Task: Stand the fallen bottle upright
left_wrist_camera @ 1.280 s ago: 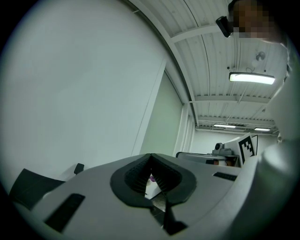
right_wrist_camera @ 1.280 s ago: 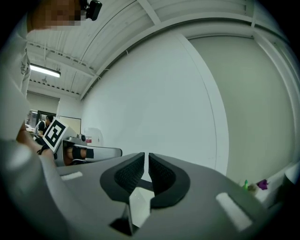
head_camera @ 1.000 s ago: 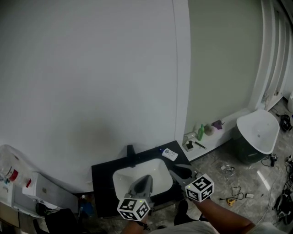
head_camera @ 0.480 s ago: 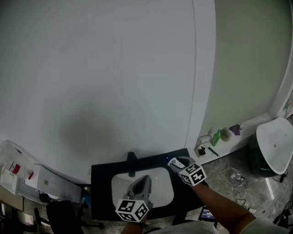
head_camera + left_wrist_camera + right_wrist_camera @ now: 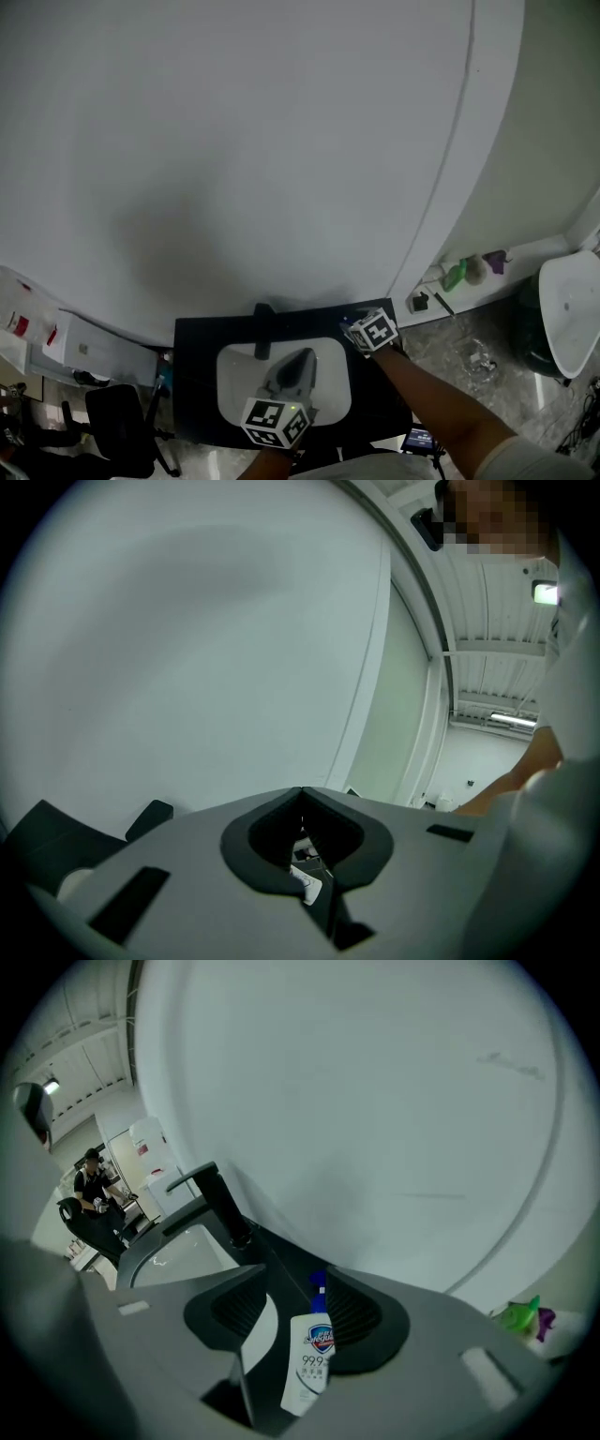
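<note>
Left gripper [image 5: 294, 367]: nearest the body, held over the white sink [image 5: 231, 364]. Its own view [image 5: 301, 794] shows the jaw tips meeting, nothing clamped between them; only a sliver of something white shows through the gap below.
Sink: set in a black counter [image 5: 192, 370]. The right gripper view shows it [image 5: 178, 1251] off to the left of that gripper's jaws.
Right gripper [image 5: 353, 325]: over the counter's back right corner, near the wall.
Right jaws: standing apart in its own view [image 5: 292, 1283], pointed down at the counter.
Bottle [image 5: 312, 1361]: white with a blue cap, lying on its side on the black counter between the spread jaws, just beside the right-hand pad, cap end toward the wall. Contact cannot be confirmed. In the head view the marker cube covers it.
Faucet [image 5: 220, 1202]: black, upright behind the basin, left of the bottle; also seen from the head [image 5: 263, 326].
Wall [image 5: 234, 141]: plain pale surface directly behind the counter.
Far right: green bottle [image 5: 455, 277] on a low ledge, well apart from the counter.
</note>
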`<state>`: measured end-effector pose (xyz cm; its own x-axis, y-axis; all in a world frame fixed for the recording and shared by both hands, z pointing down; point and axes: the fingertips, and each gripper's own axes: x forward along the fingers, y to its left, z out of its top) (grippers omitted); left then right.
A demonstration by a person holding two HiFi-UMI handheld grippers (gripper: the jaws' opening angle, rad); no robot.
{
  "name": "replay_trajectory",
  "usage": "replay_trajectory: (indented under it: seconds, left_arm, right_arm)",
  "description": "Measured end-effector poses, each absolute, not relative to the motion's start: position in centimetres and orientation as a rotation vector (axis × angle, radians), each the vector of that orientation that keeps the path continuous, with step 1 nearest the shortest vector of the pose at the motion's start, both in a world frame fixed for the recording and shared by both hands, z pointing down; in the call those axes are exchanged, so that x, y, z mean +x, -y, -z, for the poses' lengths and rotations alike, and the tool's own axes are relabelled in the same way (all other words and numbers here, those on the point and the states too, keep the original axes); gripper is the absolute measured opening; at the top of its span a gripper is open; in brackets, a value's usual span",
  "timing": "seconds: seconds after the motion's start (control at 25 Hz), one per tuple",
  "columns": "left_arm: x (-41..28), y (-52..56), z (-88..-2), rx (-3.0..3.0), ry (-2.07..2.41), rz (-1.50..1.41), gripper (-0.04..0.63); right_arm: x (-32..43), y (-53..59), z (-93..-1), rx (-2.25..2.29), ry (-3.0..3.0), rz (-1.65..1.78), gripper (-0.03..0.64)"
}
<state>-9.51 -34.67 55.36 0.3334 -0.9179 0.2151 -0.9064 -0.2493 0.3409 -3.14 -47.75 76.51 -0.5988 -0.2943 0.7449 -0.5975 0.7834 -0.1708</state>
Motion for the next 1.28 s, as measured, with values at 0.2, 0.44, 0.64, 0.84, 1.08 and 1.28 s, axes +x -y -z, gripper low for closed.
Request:
replay_trajectory:
  seconds: [0.2,0.44,0.64,0.84,1.08,1.28]
  left_arm:
    - [-10.6,36.9,-56.7,2.181,1.588,0.034,0.006]
    - [-12.8,38.4,-58.2,2.143,1.579,0.037,0.006]
    - [-14.2,39.1,-59.2,2.123,1.573,0.039,0.006]
    - [-14.7,39.5,-59.6,2.116,1.566,0.044,0.006]
    - [-14.5,39.6,-59.7,2.12,1.551,0.051,0.006]
    - [-13.7,39.2,-58.4,2.149,1.541,0.062,0.006]
  right_arm:
    - [-4.1,50.1,-81.1,0.63,2.077,-0.551,0.176]
    - [-5.2,51.4,-85.8,0.562,1.926,-0.587,0.178]
    - [-5.8,51.7,-87.5,0.522,1.866,-0.581,0.156]
    - [-5.7,51.5,-87.8,0.516,1.872,-0.561,0.15]
    - [-4.7,50.8,-85.6,0.564,1.944,-0.535,0.149]
    - [-3.4,50.7,-81.5,0.663,2.078,-0.439,0.149]
